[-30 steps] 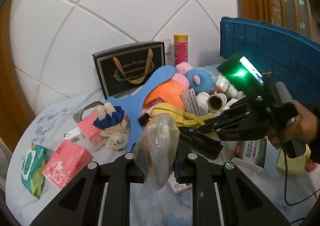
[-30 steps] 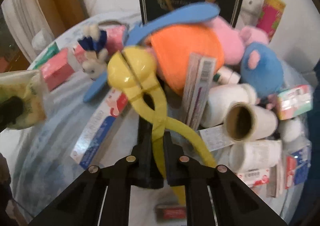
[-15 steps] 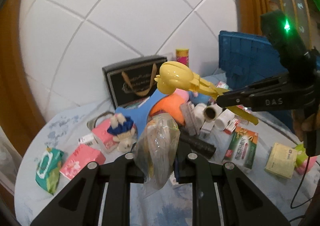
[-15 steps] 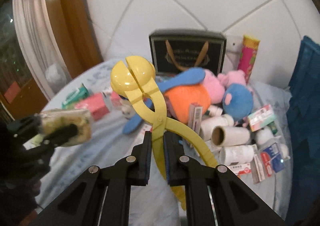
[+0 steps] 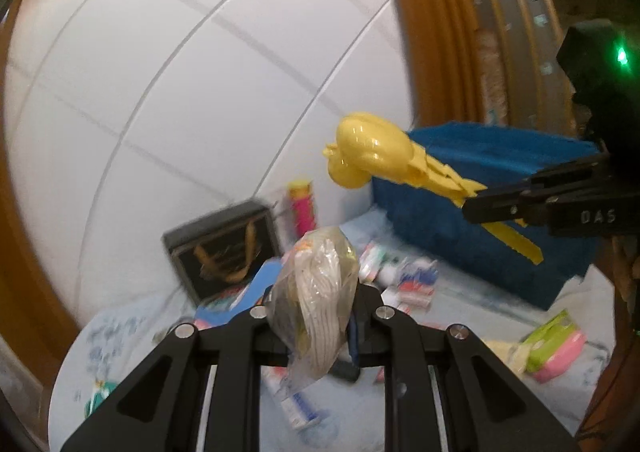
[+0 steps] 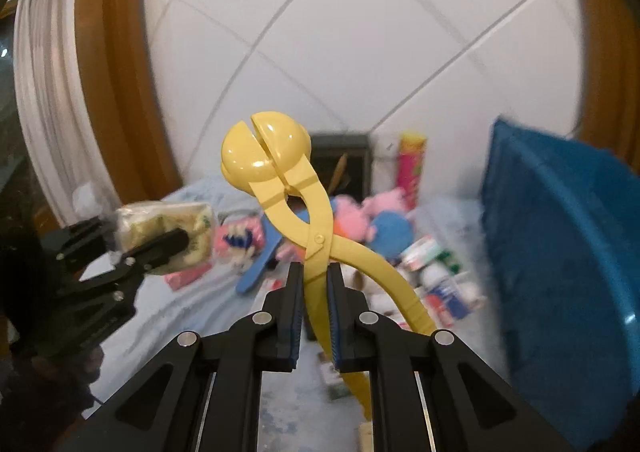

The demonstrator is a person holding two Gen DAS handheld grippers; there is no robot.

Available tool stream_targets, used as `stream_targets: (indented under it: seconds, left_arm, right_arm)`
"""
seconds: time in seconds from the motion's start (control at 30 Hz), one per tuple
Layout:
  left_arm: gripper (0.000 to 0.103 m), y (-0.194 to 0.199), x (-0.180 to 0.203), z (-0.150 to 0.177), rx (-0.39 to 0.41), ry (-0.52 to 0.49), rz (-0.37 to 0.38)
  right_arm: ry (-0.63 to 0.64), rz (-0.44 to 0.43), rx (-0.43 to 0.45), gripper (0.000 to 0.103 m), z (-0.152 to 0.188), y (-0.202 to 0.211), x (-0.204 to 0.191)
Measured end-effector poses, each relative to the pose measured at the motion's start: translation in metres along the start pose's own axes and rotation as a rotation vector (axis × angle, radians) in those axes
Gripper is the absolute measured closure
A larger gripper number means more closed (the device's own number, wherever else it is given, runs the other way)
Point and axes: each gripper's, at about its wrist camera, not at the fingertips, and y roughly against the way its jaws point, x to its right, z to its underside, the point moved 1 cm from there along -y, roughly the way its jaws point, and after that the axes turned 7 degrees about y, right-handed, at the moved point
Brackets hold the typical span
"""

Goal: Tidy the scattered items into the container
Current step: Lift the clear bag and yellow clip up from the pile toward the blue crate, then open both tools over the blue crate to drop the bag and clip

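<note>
Left tongs (image 5: 316,316): pressed in on a clear plastic bag (image 5: 318,292) of pale, stringy contents; the bag stands up between the 2 fingers at lower centre of the left wrist view. In the right wrist view the same tongs enter from the left edge, with the bag at centre left.

Right tongs (image 6: 314,292): pinching a yellow scissor-type clamp toy (image 6: 296,212) just below its pivot. Its 2 half-ball cups sit almost closed at frame centre; 1 handle curves down to the lower right past the fingers. In the left wrist view the toy (image 5: 384,160) pokes leftward out of the right tongs (image 5: 476,208) at centre right, in front of the blue container.

Blue container (image 6: 560,252): fills the right side of the right wrist view, standing on the worktop (image 5: 460,332), which wears a pale blue patterned cloth.

Loose on the worktop, all blurred:
- black gift bag (image 5: 224,252) with gold handles against the tiled wall
- pink and yellow tube (image 6: 412,164) upright beside it
- pink and blue plush toys (image 6: 376,216)
- small boxes and white bottles (image 6: 432,276), possibly medicine packs, labels unreadable
- green and pink packet (image 5: 554,344) at lower right of the left wrist view

Both held items hang well above the clutter.
</note>
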Motion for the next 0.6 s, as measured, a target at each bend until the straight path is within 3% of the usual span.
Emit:
stream_targets:
  seconds: [0.33,0.6]
  left_arm:
    - [0.085,-0.011,0.122,-0.079,0.09,-0.095,0.137]
    - [0.085,-0.061,0.256,-0.142,0.103,-0.118,0.199]
  right_arm:
    - [-0.059,0.2,0.156,0.092,-0.014,0.134,0.081]
    - [-0.159,0.316,0.176,0.092,-0.003,0.204,0.207]
